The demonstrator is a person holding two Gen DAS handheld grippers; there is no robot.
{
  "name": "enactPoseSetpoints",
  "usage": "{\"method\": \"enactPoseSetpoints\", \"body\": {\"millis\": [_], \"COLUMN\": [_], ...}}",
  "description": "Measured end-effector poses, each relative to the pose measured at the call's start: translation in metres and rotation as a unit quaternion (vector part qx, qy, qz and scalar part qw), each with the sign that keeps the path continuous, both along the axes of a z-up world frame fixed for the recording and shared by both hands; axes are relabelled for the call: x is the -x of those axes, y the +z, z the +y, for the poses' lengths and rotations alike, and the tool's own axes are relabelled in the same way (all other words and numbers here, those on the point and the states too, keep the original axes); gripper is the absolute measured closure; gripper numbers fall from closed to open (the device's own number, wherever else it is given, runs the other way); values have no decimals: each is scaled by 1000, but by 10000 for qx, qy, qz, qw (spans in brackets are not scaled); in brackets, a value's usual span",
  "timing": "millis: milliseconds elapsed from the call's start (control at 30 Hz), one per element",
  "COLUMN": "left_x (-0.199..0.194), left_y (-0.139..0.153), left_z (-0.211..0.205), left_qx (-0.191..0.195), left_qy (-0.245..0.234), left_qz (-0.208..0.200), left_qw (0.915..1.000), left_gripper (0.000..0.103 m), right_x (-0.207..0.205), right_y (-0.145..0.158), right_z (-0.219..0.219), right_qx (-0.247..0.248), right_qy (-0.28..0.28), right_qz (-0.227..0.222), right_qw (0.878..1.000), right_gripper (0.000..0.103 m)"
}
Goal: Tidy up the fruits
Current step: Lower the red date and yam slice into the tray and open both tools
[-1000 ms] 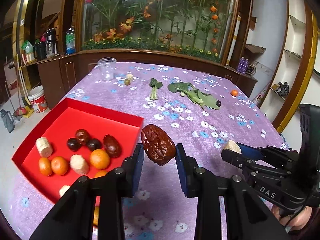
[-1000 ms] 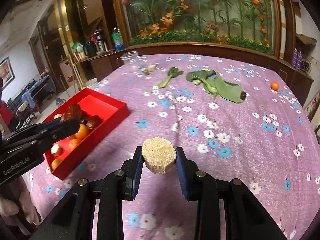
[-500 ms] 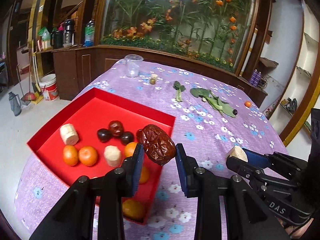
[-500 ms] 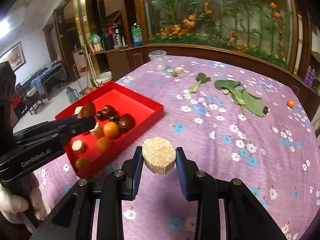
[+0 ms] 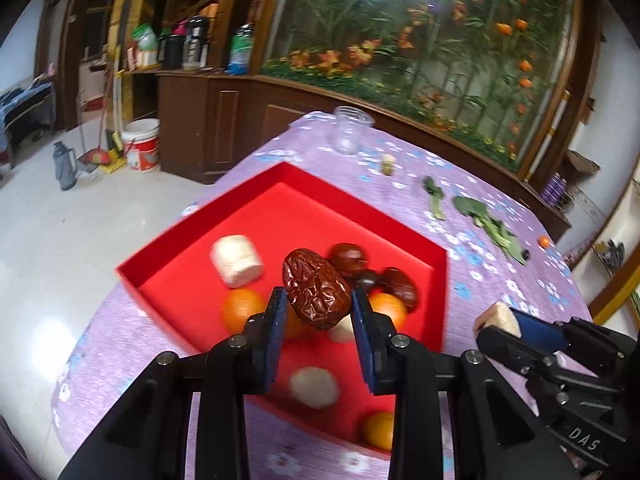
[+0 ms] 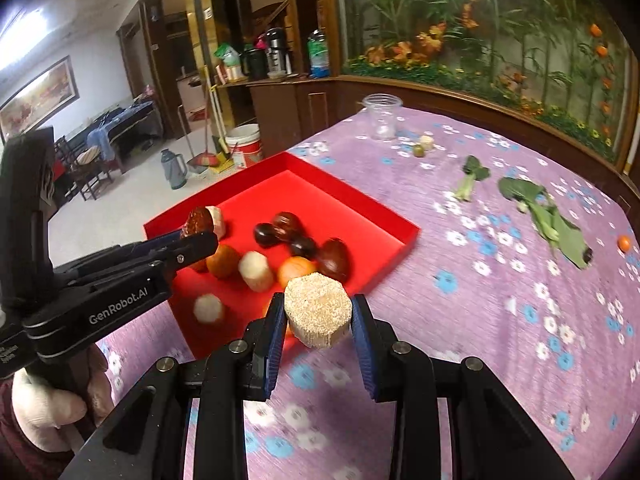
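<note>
My left gripper (image 5: pixel 318 306) is shut on a wrinkled dark red date (image 5: pixel 316 289) and hangs over the red tray (image 5: pixel 280 184). My right gripper (image 6: pixel 318 316) is shut on a pale, rough-cut chunk of sugarcane (image 6: pixel 318 310) just off the tray's (image 6: pixel 360 196) near right corner. The tray holds several oranges (image 5: pixel 242 312), dark dates (image 5: pixel 394 284) and pale chunks (image 5: pixel 236 260). In the right wrist view the left gripper (image 6: pixel 196 226) reaches in from the left with its date (image 6: pixel 198 220) above the tray. In the left wrist view the right gripper (image 5: pixel 498 320) shows at the right with its chunk (image 5: pixel 498 316).
On the purple flowered tablecloth (image 6: pixel 500 300) lie leafy greens (image 6: pixel 548 216), a small green stalk (image 6: pixel 472 176), a clear plastic cup (image 6: pixel 382 118), two small fruits (image 6: pixel 422 146) and a lone orange (image 6: pixel 624 243) at the far right. A wooden cabinet and a floor with buckets lie beyond the table's left edge.
Both grippers moved left across the table with their loads. The left one now hangs over the tray's fruit, and the right one has come up to the tray's corner.
</note>
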State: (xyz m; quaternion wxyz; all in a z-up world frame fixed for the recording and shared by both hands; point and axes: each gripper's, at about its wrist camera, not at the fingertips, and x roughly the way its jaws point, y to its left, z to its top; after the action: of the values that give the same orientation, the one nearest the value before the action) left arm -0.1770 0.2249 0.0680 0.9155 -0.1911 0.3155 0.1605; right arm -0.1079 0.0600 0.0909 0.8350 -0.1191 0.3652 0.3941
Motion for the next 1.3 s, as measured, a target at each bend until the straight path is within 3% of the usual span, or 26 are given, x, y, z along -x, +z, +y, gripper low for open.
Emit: {"method": "enactPoseSetpoints", "body": {"millis": [200, 667, 967, 1233, 1300], "left_x": [-1, -21, -28, -31, -31], "left_y": [-4, -18, -20, -23, -24], "left_z": [20, 41, 45, 48, 48], "left_qx": [-9, 58, 77, 135, 156], "left_qy": [150, 214, 264, 294, 312], "left_qz": [43, 244, 242, 262, 243], "left_qw": [9999, 9995, 9993, 9991, 9991], "left_gripper": [72, 72, 71, 52, 41], "right_x": [-23, -100, -112, -119, -120], "right_y": [2, -31, -48, -57, -57], "right_z": [51, 124, 147, 155, 155], "right_qx": [-18, -182, -35, -9, -54], "right_qy": [238, 186, 193, 219, 226], "right_qz": [234, 1555, 1687, 1739, 1772], "right_qw": [9994, 9875, 9855, 9845, 9839], "right_gripper": [68, 67, 67, 66, 66]}}
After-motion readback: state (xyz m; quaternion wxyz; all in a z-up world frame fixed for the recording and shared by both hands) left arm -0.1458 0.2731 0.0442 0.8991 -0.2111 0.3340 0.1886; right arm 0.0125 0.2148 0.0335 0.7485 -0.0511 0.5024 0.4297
